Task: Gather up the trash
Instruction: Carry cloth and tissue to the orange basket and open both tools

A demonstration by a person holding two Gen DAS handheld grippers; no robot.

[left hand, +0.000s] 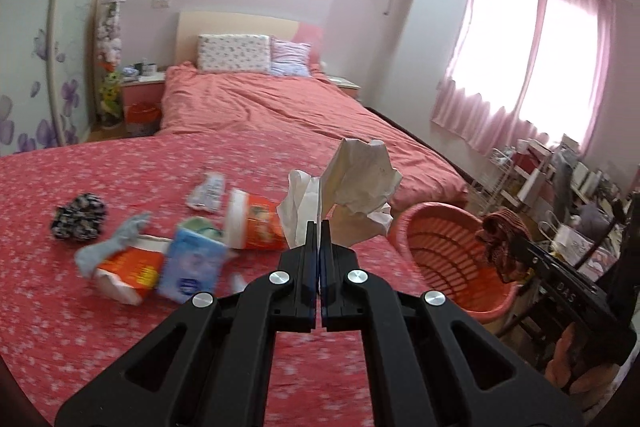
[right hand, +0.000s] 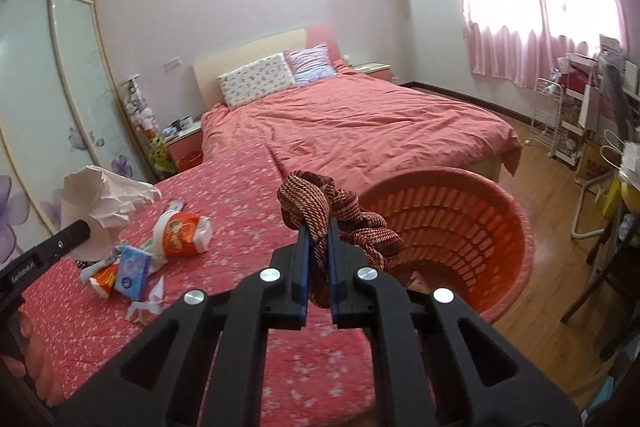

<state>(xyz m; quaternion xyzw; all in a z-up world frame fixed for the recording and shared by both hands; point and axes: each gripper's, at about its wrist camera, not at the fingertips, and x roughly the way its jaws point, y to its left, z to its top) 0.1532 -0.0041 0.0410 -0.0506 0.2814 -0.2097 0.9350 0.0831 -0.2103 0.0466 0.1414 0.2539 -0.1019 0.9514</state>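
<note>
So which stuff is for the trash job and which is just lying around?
For the job:
- crumpled paper in the left gripper
- knitted cloth in the right gripper
- orange basket
- cup, blue packet and wrappers on the bed

Just lying about:
- pillows
- curtains
- shelf rack

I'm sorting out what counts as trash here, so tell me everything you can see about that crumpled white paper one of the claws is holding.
The crumpled white paper is a thin, creased wad, tissue-like, with a few faint marks. The shut left claw pinches its lower edge, so it stands up above the fingertips, held over the red flowered bedspread. It hangs clear of the litter below and of the orange basket to its right. Only the claw touches it.
</note>
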